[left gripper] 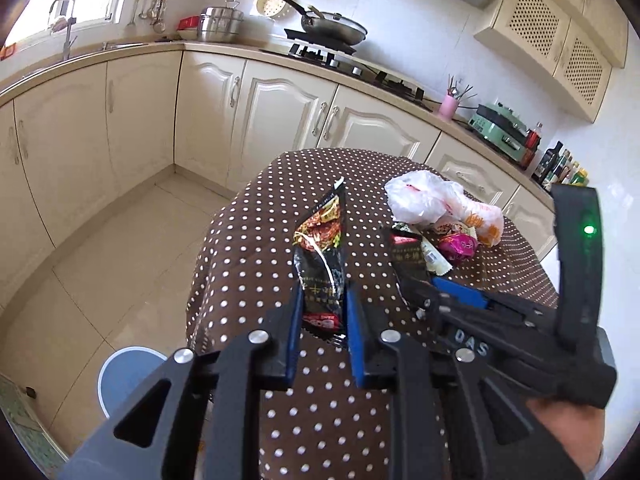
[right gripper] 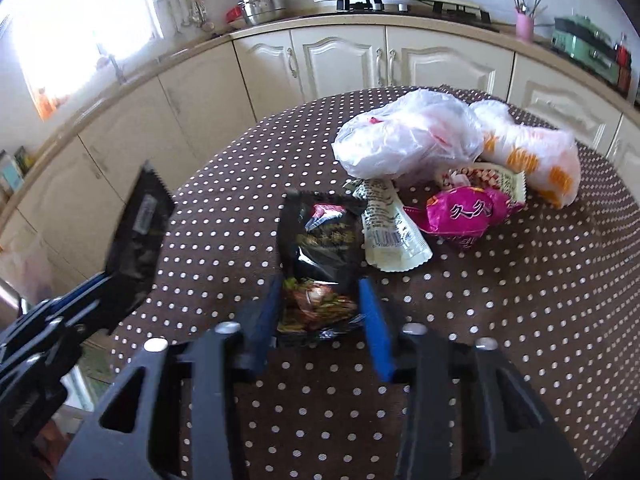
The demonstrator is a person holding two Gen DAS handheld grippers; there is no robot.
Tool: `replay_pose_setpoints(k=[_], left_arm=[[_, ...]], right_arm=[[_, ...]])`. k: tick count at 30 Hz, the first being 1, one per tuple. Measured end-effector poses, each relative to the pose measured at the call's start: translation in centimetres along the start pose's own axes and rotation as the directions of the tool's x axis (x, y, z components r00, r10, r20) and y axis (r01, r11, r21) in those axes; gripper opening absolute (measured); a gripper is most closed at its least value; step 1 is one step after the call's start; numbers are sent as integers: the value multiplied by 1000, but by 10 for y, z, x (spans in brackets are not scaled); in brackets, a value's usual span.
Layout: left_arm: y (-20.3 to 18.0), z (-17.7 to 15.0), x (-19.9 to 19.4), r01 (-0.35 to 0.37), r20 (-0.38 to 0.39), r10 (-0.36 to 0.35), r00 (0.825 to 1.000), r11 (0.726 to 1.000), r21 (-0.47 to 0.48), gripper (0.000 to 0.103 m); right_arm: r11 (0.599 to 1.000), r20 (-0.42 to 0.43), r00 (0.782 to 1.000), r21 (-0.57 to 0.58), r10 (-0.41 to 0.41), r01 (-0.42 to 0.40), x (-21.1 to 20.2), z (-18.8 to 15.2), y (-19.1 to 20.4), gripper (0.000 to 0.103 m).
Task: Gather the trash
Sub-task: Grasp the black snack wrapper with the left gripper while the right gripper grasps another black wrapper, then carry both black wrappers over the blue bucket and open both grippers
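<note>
At the far left of the left wrist view, a round pale-blue bin (left gripper: 128, 376) stands on the cream floor tiles (left gripper: 120, 240) beside the table, below its edge. Next to it rises the round table under a brown cloth with white dots (left gripper: 248, 232). The left gripper (left gripper: 320, 312) has its blue pads (left gripper: 295, 320) pressed on the lower end of a black noodle wrapper with a red-and-brown food picture (left gripper: 322, 256), which stands upright, lifted clear of the cloth. In the right wrist view the same wrapper shows its dark back (right gripper: 138, 240) at the left edge, off the table's rim.

Right of it, the right gripper (right gripper: 320, 316) sits low over the cloth with a second black crinkled wrapper with a food print (right gripper: 320, 264) between its fingers. The packet's edges meet both blue pads (right gripper: 374, 320), so it is clamped, though it lies on the cloth.

Just beside that wrapper lies a pale cream sachet with a barcode (right gripper: 394, 236), touching its right edge. Further right comes a shiny magenta foil packet (right gripper: 460, 216). Behind these sit a crumpled clear-white plastic bag (right gripper: 408, 136) and, against it, a white plastic bag with orange print (right gripper: 532, 160), all grouped on the far right half of the table.
</note>
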State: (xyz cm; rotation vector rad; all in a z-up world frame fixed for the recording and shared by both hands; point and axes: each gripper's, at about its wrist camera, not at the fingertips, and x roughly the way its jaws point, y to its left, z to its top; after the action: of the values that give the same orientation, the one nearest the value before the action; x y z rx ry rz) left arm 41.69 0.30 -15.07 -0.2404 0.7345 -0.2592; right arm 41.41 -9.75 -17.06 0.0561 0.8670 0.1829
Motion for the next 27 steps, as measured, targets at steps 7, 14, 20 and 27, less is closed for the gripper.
replay_pose_setpoints(k=[7, 14, 20, 27], left_arm=[[19, -9, -19, 23, 19, -22, 1000, 999, -35, 19], [52, -17, -41, 8, 40, -5, 999, 997, -80, 19], [67, -20, -50, 5, 42, -1, 999, 995, -103, 19], [66, -22, -47, 13, 33, -10, 999, 996, -88, 19]], right_arm=[[998, 48, 999, -55, 5, -3, -20, -9, 26, 18], [994, 56, 998, -102, 42, -36, -20, -14, 59, 17], [995, 23, 999, -94, 42, -40, -8, -10, 63, 18], [994, -19, 999, -96, 48, -49, 9, -4, 72, 35]])
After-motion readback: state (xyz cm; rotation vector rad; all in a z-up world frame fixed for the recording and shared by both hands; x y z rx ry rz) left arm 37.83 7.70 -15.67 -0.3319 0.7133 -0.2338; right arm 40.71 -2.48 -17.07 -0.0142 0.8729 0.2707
